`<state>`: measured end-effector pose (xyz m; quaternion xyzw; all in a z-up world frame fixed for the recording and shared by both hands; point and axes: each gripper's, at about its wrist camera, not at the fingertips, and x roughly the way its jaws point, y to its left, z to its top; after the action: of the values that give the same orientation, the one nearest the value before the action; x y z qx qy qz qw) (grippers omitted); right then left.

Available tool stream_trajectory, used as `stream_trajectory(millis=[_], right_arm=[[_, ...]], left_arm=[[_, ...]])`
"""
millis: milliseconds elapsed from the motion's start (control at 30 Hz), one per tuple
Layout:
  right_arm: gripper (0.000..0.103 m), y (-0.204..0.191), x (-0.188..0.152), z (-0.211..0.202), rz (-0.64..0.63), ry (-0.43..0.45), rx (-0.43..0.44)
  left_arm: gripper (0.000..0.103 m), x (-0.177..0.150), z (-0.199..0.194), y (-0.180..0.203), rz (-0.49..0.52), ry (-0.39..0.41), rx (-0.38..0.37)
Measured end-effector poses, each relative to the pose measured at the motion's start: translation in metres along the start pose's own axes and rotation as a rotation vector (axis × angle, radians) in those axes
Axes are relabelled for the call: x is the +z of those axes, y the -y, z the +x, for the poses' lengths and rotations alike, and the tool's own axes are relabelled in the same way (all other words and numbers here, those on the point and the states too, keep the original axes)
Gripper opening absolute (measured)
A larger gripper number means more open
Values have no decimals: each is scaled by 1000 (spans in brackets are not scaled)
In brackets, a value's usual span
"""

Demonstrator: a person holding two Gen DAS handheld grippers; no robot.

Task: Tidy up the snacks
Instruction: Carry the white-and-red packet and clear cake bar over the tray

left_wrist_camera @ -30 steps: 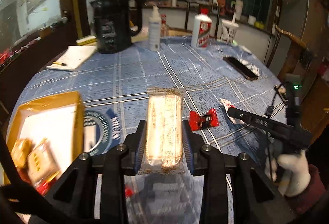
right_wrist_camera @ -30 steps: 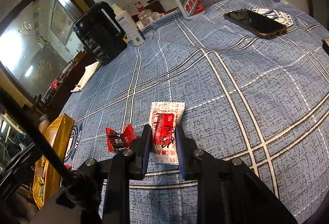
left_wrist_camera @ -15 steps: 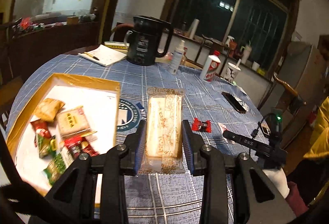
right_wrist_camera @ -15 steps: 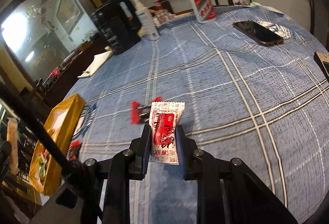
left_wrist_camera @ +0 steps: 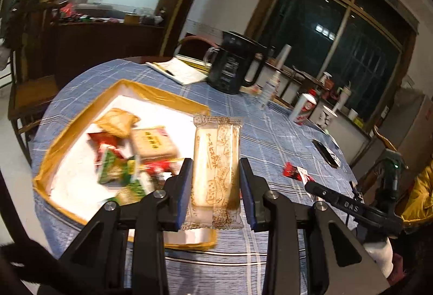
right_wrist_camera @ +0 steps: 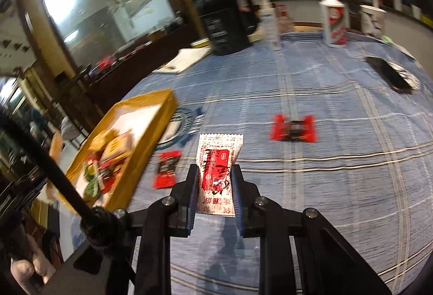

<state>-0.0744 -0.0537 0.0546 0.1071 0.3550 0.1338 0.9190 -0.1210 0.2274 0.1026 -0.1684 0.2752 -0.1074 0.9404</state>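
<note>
Both grippers swung nearer the gold tray [left_wrist_camera: 67,138]: left gripper [left_wrist_camera: 215,186] clamped on cream biscuit pack [left_wrist_camera: 216,170] at its right edge, right gripper [right_wrist_camera: 215,192] pinching red-and-white sachet [right_wrist_camera: 217,173]. Several snacks already in tray; two red candies [right_wrist_camera: 293,128] left on tablecloth [right_wrist_camera: 338,186], one just right of the tray, one farther right.

One tray [right_wrist_camera: 151,116], two loose red sweets [right_wrist_camera: 293,128], perhaps eight snacks

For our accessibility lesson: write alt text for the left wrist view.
The left tool grips a long pale biscuit pack above the near corner of a yellow tray of snacks on a blue checked table. A black kettle stands behind.
</note>
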Motion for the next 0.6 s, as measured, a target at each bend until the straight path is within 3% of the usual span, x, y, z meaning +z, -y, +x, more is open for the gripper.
stream_trajectory(millis=[333, 600], right_arm=[[22, -98, 2, 38, -151, -83, 160], [22, -147, -10, 76, -226, -154, 237]], left_arm=[[35, 2, -5, -70, -117, 2, 85], [35, 1, 0, -85, -94, -14, 174]])
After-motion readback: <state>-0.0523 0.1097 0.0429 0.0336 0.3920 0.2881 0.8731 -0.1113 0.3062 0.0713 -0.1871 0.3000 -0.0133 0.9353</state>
